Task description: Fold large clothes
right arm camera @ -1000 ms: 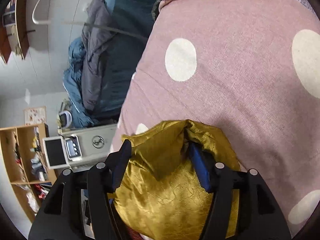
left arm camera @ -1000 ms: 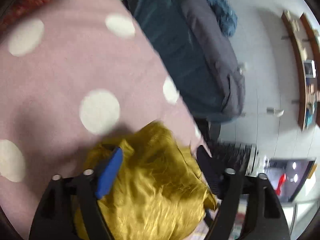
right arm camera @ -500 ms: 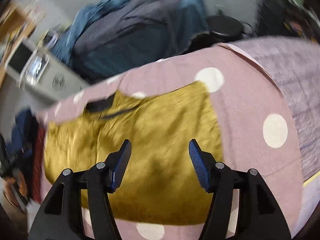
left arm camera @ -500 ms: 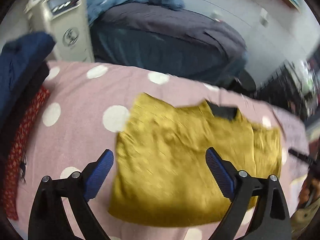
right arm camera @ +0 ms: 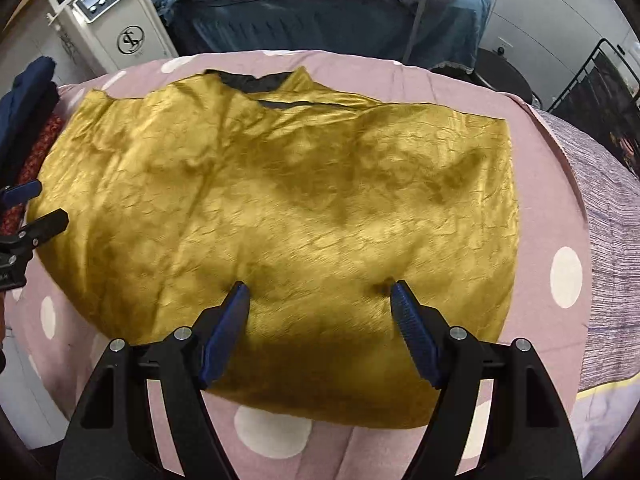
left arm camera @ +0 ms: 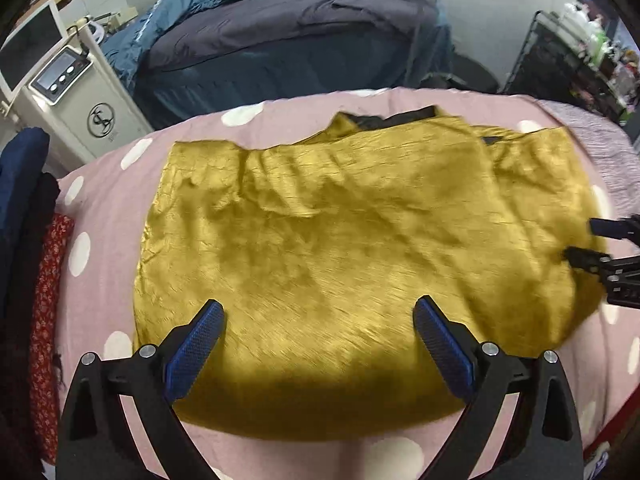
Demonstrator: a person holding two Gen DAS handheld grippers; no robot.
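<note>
A shiny mustard-yellow garment (left arm camera: 340, 240) with a black collar lies spread flat on the pink polka-dot cover (left arm camera: 100, 216), collar at the far side. It also shows in the right wrist view (right arm camera: 280, 208). My left gripper (left arm camera: 320, 316) is open and empty above the garment's near edge. My right gripper (right arm camera: 318, 296) is open and empty above the near edge too. The right gripper's fingers (left arm camera: 600, 248) show at the right edge of the left wrist view, and the left gripper's fingers (right arm camera: 36, 216) at the left edge of the right wrist view.
A stack of dark blue and red patterned clothes (left arm camera: 28, 208) lies at the left of the cover. Behind stand a white machine (left arm camera: 80, 96), a bed with dark bedding (left arm camera: 300, 40) and a black rack (left arm camera: 568, 60). A striped grey blanket (right arm camera: 608, 220) lies at the right.
One second ago both grippers were shut on bunched yellow fabric. They have since opened, let go and pulled back; the garment now lies flat on the cover.
</note>
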